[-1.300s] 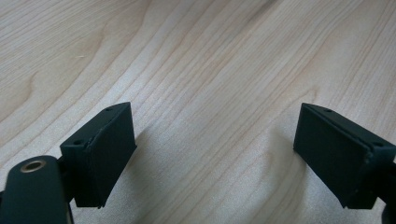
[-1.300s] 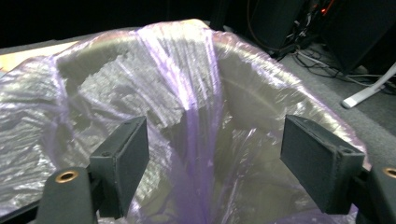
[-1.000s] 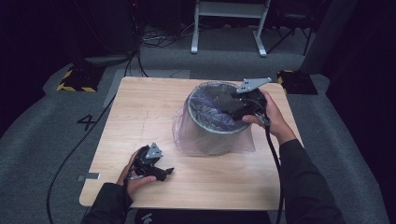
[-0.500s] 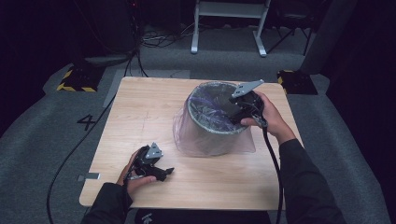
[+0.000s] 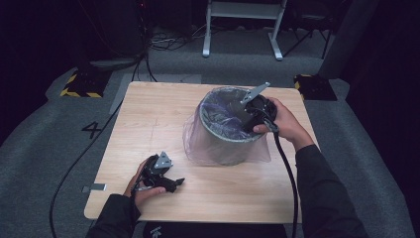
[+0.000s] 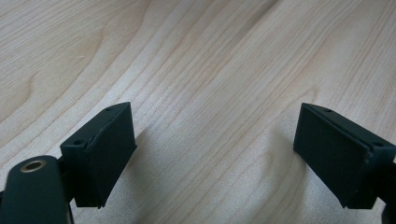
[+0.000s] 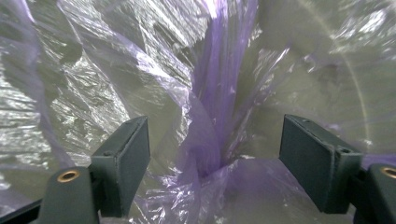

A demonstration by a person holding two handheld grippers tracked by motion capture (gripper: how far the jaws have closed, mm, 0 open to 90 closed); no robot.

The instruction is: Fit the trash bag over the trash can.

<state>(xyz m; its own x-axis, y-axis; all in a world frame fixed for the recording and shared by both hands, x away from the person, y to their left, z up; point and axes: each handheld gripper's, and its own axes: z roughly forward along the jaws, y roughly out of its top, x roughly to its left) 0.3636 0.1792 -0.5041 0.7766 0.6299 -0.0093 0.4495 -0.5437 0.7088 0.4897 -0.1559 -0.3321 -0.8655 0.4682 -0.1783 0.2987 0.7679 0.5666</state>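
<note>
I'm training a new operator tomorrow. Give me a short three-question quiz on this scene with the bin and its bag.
1. True or false: the left gripper is clamped on the purple bag.
2. Where do the jaws of the right gripper point?
A. into the bin
B. at the floor
C. at the left gripper
3. Fill in: the left gripper rests on the ______, with its jaws open.

Key
1. False: its jaws stand apart with bare wood between them.
2. A: the right gripper view looks down at the crumpled bag lining the bin, jaws open.
3. table
</note>
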